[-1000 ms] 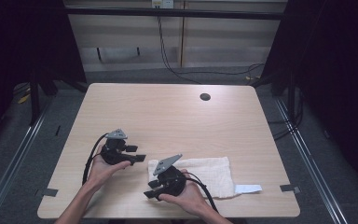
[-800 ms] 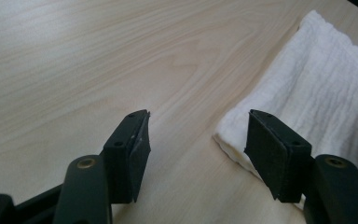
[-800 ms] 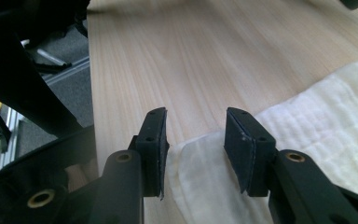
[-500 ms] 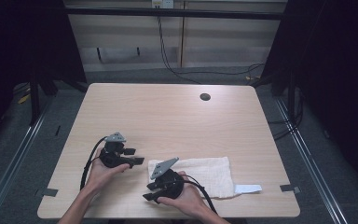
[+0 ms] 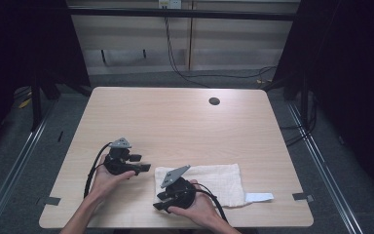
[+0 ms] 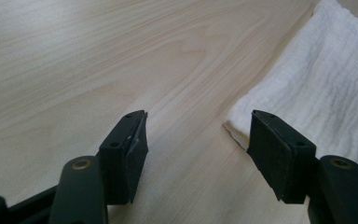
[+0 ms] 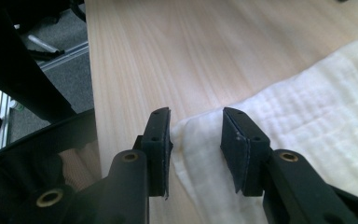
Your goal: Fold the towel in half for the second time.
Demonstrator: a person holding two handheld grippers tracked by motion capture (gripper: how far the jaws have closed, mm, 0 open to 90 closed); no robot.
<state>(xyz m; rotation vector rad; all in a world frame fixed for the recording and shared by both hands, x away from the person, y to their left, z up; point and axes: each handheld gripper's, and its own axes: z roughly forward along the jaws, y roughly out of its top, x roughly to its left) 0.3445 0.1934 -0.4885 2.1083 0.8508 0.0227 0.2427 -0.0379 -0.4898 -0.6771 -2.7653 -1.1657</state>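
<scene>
Resting on the left of the table (image 5: 175, 122), left gripper (image 5: 143, 163) pointing toward the near-left corner of the white towel (image 5: 209, 180), fingers (image 6: 126, 144) spread wide and having just been opening further, nothing between them, the corner lying just beside the right-hand one. Lying flat near the front edge of the table, folded towel with a white tag (image 5: 259, 197) at its right end. Straddling the towel's front-left corner, right gripper (image 5: 159, 204) with fingers (image 7: 158, 140) partly apart and having just been closing, cloth between them, not yet pinched. Probably setting up a two-corner grasp for unfolding or lifting.
</scene>
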